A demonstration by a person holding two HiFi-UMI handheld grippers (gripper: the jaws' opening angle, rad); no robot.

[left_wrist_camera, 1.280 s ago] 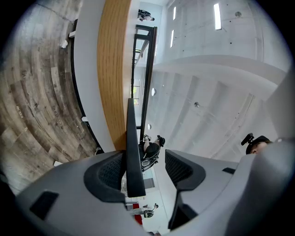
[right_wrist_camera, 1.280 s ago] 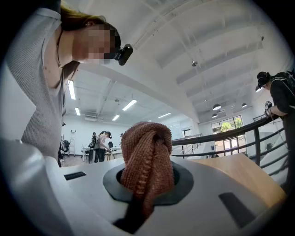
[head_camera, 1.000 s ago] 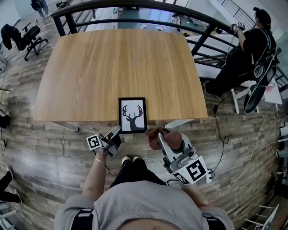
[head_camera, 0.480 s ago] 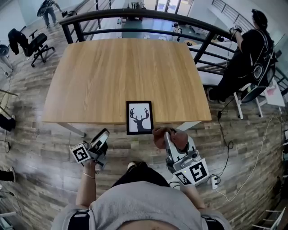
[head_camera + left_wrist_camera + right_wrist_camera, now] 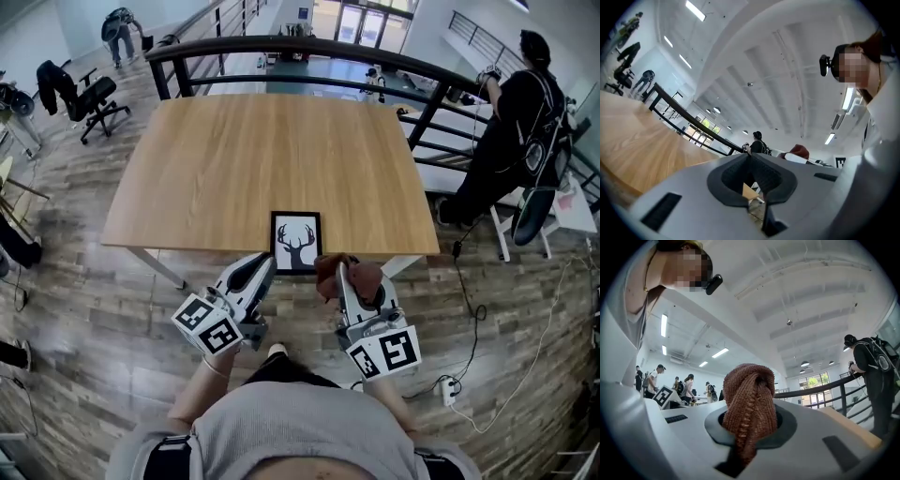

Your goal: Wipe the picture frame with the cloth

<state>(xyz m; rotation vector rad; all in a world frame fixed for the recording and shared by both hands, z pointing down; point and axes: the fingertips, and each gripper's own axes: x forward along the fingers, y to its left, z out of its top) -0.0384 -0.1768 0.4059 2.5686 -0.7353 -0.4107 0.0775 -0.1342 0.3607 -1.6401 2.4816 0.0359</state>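
Head view alone: frame (image 5: 296, 242); L tongs (image 5: 263, 263) just closed empty, R tongs (image 5: 341, 272) grip cloth (image 5: 750, 404).

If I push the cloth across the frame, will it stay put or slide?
The frame lies flat, so tipping seems unlikely. It looks thin and light on the smooth wooden table, so a sideways wipe would probably slide it unless it is pressed down or braced. It sits right at the near edge, so a stroke toward you could drag it off.

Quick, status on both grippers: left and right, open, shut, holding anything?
Left hand-held gripper: jaws have just been closing, now together, nothing between them.
Right hand-held gripper: shut on the cloth.
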